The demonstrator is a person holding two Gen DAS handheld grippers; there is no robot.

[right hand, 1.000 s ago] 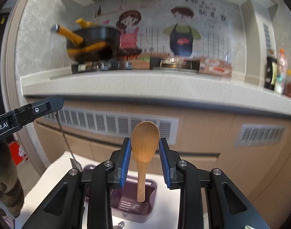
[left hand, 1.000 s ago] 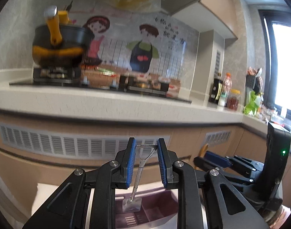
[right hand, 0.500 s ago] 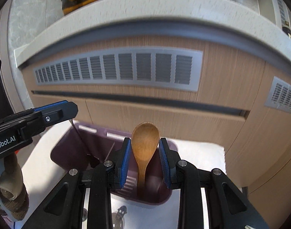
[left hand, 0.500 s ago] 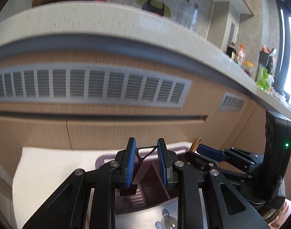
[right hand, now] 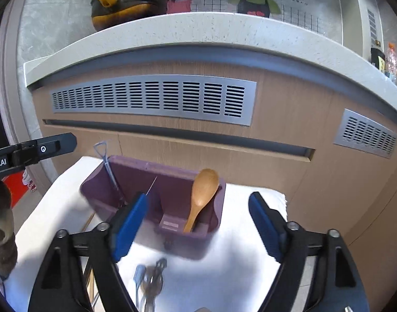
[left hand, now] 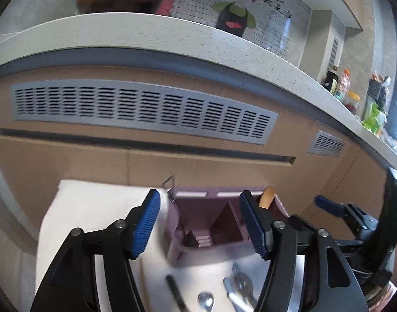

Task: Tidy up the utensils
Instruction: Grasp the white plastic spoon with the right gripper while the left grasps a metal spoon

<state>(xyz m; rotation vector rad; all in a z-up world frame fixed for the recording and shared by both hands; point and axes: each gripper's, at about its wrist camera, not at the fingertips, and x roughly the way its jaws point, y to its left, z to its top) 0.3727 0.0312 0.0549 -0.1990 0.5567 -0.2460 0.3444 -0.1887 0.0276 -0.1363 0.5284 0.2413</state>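
A purple utensil caddy stands on a white cloth. My left gripper hovers just in front of it, jaws opening, nothing pressed between the pads. A thin metal utensil with a wire loop handle leans in the caddy's left compartment, free of the pads. In the right wrist view, my right gripper is also opening, over the caddy. The wooden spoon stands bowl-up in the right compartment, touching neither pad. The wire-handled utensil shows at the caddy's left corner.
Loose metal spoons and other cutlery lie on the white cloth in front of the caddy. Behind it rise wooden cabinet fronts with grey vents under a pale countertop. A black-and-yellow pan sits up there.
Both grippers came down to the caddy and opened. The wire-handled utensil left the left pads and the wooden spoon left the right pads; both now stand in the caddy.
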